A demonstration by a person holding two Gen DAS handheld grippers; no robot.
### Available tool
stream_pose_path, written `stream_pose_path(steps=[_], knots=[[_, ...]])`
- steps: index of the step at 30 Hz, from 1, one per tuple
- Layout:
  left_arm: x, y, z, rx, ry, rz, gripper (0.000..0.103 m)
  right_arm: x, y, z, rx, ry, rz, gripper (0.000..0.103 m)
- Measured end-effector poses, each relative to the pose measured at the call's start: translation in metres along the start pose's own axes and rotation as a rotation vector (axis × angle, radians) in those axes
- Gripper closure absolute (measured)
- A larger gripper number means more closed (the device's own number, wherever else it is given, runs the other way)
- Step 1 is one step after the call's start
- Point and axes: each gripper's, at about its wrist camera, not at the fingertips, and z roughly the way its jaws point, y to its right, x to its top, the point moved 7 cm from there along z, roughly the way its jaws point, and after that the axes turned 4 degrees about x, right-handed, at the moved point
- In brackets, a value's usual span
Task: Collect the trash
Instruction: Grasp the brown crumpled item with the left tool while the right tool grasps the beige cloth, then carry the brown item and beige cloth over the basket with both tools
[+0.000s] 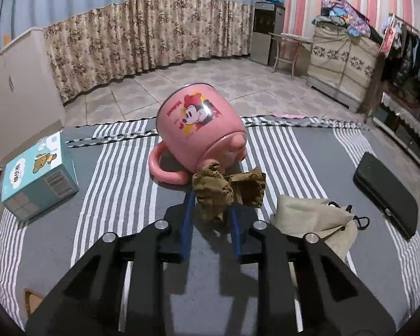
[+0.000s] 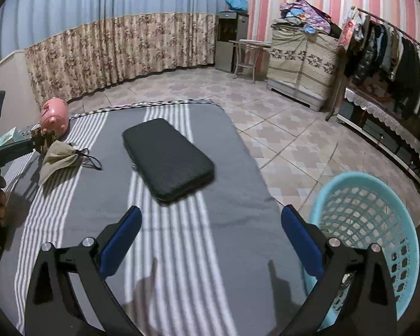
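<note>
A wad of crumpled brown paper (image 1: 226, 187) lies on the striped cloth just in front of a tipped pink mug (image 1: 198, 128). My left gripper (image 1: 212, 201) is shut on the wad's left part, and its blue fingertips are hidden under the paper. The right wrist view shows the same wad (image 2: 43, 140) at the far left. My right gripper (image 2: 211, 215) hangs open over the striped cloth with nothing between its fingers. A turquoise mesh basket (image 2: 358, 175) stands on the floor beside the table's right edge, close to the right finger.
A teal tissue box (image 1: 36, 176) sits to the left of the mug. A beige drawstring pouch (image 1: 313, 215) lies right of the paper. A black flat case (image 2: 168, 156) rests ahead of the right gripper. Tiled floor, a curtain and a clothes rack lie beyond.
</note>
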Motion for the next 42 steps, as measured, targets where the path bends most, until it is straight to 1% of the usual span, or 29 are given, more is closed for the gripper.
stream_pose_path(steps=[1,2,6,8,10,12,15,18,21,24,26,27,28,29,30,31,32,34,37,42], knots=[[0.001,-0.003,-0.003,0.002,0.011,-0.006,0.089,0.003,-0.007,0.002,0.01,-0.001,-0.003,0.005],[0.002,-0.006,-0.005,0.004,0.018,-0.006,0.096,0.005,-0.015,0.003,0.024,0.0,-0.007,0.005],[0.001,-0.021,-0.02,-0.007,0.035,-0.038,0.097,0.018,-0.053,0.007,0.066,0.009,-0.054,0.006],[0.002,-0.03,-0.029,0.004,0.052,-0.038,0.098,0.024,-0.074,0.01,0.08,0.012,-0.083,0.006],[0.002,-0.038,-0.033,0.052,0.063,-0.019,0.098,0.03,-0.093,0.014,0.098,0.015,-0.1,0.006],[0.005,-0.048,-0.037,0.115,0.07,0.002,0.098,0.037,-0.115,0.021,0.128,0.01,-0.115,0.006],[0.008,-0.059,-0.044,0.147,0.076,0.017,0.098,0.042,-0.144,0.033,0.166,-0.013,-0.127,0.006],[0.012,-0.073,-0.05,0.198,0.087,0.035,0.098,0.044,-0.17,0.047,0.191,-0.034,-0.138,0.006],[0.013,-0.087,-0.048,0.193,0.076,0.004,0.098,0.042,-0.191,0.064,0.193,-0.068,-0.164,0.006],[0.011,-0.1,-0.043,0.195,0.051,-0.038,0.098,0.038,-0.201,0.079,0.196,-0.102,-0.175,0.006],[0.01,-0.104,-0.042,0.179,0.038,-0.067,0.098,0.034,-0.206,0.09,0.182,-0.133,-0.185,0.007],[0.01,-0.106,-0.041,0.173,0.034,-0.077,0.098,0.031,-0.208,0.095,0.185,-0.15,-0.186,0.011],[0.009,-0.106,-0.041,0.171,0.033,-0.081,0.098,0.028,-0.208,0.097,0.193,-0.159,-0.183,0.017],[0.008,-0.106,-0.04,0.167,0.03,-0.086,0.098,0.027,-0.208,0.097,0.217,-0.161,-0.167,0.019],[0.008,-0.105,-0.039,0.164,0.029,-0.088,0.098,0.026,-0.206,0.095,0.225,-0.158,-0.158,0.026],[0.008,-0.105,-0.038,0.159,0.028,-0.09,0.098,0.027,-0.204,0.093,0.23,-0.152,-0.152,0.037],[0.008,-0.104,-0.038,0.155,0.028,-0.091,0.098,0.028,-0.203,0.09,0.228,-0.148,-0.149,0.04],[0.008,-0.102,-0.038,0.148,0.03,-0.091,0.098,0.028,-0.202,0.088,0.24,-0.14,-0.142,0.051],[0.008,-0.1,-0.037,0.148,0.033,-0.087,0.098,0.028,-0.191,0.08,0.246,-0.116,-0.131,0.056],[0.006,-0.1,-0.037,0.144,0.032,-0.084,0.098,0.032,-0.159,0.055,0.238,-0.06,-0.068,0.057]])
